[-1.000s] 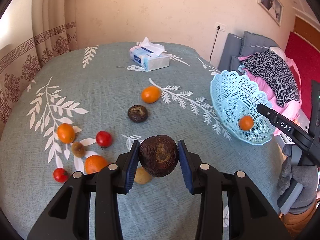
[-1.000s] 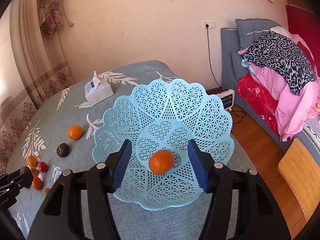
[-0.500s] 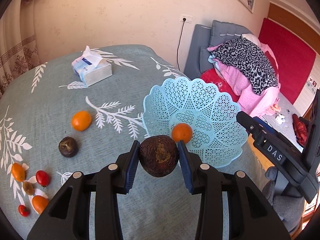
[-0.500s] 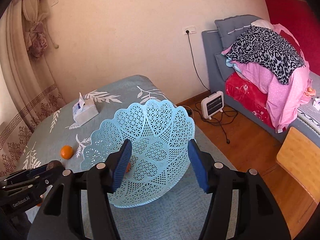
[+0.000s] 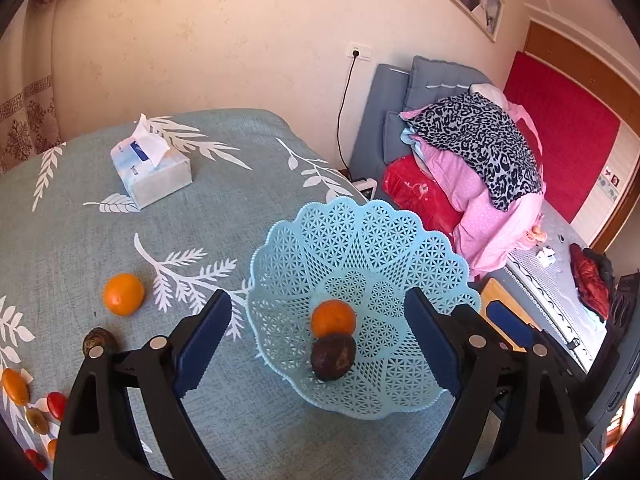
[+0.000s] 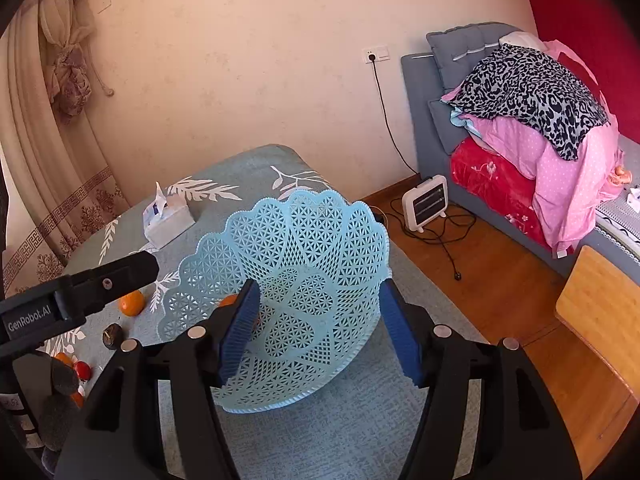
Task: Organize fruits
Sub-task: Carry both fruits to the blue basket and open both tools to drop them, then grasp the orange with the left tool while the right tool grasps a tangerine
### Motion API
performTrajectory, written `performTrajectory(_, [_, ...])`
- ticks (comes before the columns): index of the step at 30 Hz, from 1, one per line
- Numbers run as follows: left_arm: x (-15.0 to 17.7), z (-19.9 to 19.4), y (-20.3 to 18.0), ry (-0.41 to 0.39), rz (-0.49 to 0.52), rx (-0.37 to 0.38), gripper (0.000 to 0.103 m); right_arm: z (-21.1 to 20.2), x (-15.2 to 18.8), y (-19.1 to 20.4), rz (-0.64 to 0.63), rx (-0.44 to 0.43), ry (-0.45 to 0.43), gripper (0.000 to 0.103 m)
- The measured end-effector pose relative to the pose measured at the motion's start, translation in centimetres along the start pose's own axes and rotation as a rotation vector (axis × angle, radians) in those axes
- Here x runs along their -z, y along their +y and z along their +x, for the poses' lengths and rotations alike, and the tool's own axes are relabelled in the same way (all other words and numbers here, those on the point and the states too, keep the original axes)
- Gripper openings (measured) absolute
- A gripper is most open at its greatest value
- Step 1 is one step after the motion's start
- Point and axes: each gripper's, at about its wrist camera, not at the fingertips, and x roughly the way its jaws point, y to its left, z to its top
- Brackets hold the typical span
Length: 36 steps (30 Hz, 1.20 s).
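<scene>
A pale blue lattice basket (image 5: pixel 360 240) stands tilted at the table's near right edge. Inside it an orange (image 5: pixel 333 317) lies against a dark brown round fruit (image 5: pixel 333 356). My left gripper (image 5: pixel 317 296) hovers over the basket with its jaws opening wide and nothing between them. In the right wrist view the basket (image 6: pixel 304 224) sits between the blue pads of my right gripper (image 6: pixel 319 286), which holds it tilted. Part of the orange (image 6: pixel 228 300) shows beside the left pad. One finger of the left gripper (image 6: pixel 120 276) reaches in from the left.
On the grey-green leaf-print tablecloth (image 5: pixel 80 240) lie a loose orange (image 5: pixel 123 294), a dark fruit (image 5: pixel 98 340), several small red and orange fruits (image 5: pixel 56 404) and a tissue box (image 5: pixel 152 172). A sofa with bedding (image 5: pixel 480 160), a small heater (image 6: pixel 426 202) and a wooden stool (image 6: pixel 600 308) stand beyond the table.
My left gripper carried the dark fruit from above the table over to the basket, then opened and dropped it in beside the orange. The right gripper kept the basket tilted.
</scene>
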Motion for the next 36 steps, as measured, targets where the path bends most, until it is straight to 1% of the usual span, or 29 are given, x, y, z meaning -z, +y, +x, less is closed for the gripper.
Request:
performTrajectory(2, [-0.1, -0.6, 0.9, -0.019, -0.011, -0.018, 0.092, -0.1, 0.0, 0.2, -0.001, -0.007, -0.004, 0.064])
performTrajectory(5, [-0.1, -2.1, 2.7, -0.063, -0.033, -0.054, 0.094, -0.5, 0.0, 0.7, -0.014, -0.018, -0.013, 0.064])
performTrajectory(9, [-0.2, -4.4, 5.4, -0.117, -0.074, -0.138, 0.098, -1.2, 0.3, 1.8, -0.043, -0.038, -0.028, 0.064])
performTrajectory(17, [1.1, -9.0, 11.4, -0.145, -0.148, -0.276, 0.098, -2.1, 0.9, 4.5, -0.097, -0.085, -0.028, 0.064])
performTrajectory(22, [3.0, -11.3, 15.6, -0.121, -0.232, -0.328, 0.098, -2.2, 1.5, 6.3, -0.135, -0.113, -0.009, 0.064])
performTrajectory(27, [5.1, -12.3, 19.5, -0.093, -0.304, -0.382, 0.098, -2.1, 2.1, 8.0, -0.157, -0.146, 0.021, 0.064])
performTrajectory(31, [7.1, -12.1, 22.2, -0.054, -0.365, -0.407, 0.098, -1.9, 2.6, 9.0, -0.180, -0.158, 0.043, 0.064])
performTrajectory(36, [8.9, -10.5, 24.8, 0.002, -0.419, -0.422, 0.098, -1.5, 3.4, 10.6, -0.211, -0.172, 0.072, 0.064])
